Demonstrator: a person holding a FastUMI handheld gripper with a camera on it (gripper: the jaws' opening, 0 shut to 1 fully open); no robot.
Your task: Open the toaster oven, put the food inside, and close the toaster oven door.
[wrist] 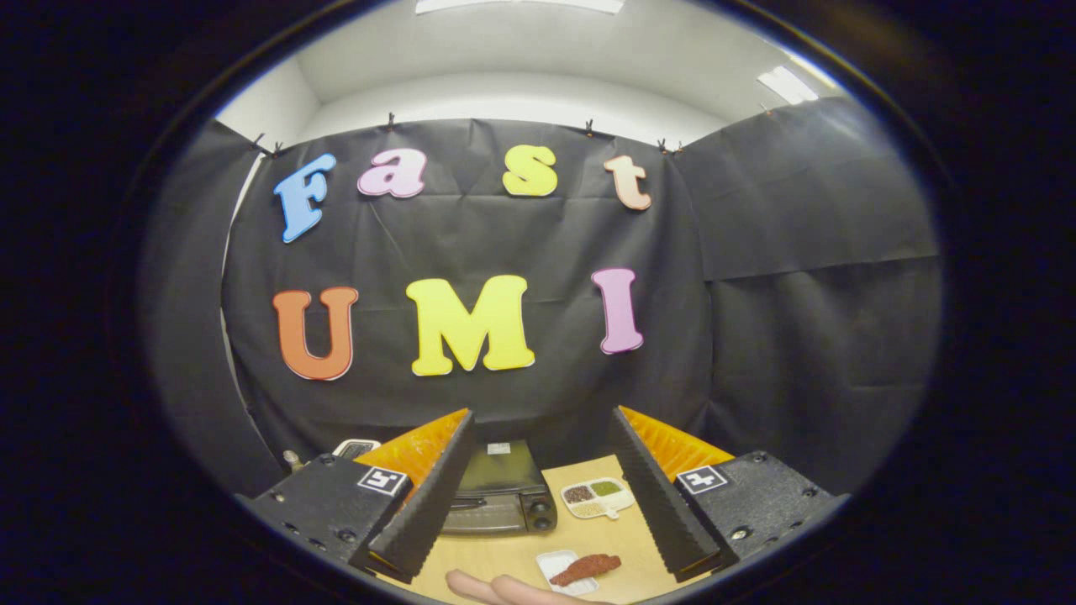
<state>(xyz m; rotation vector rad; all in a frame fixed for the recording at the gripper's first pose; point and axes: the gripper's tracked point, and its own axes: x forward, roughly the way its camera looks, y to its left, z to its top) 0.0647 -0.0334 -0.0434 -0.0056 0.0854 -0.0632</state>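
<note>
Tool [538,496] fingers spread wide, gripping nothing, raised above the wooden surface [626,546]. Hot dogs [496,588] at the near edge, between the fingers. Just beyond: small white tray [556,563] with a reddish-brown piece of food [587,569]. Further back: divided dish of grains [598,497]. Toaster oven [502,491] at the far edge, door shut.

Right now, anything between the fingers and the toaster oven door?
Nothing visible. The gripper is open, held above the table, and the toaster oven sits ahead between the fingers, door shut. The compartment dish is beside it; the food tray lies nearer.
</note>
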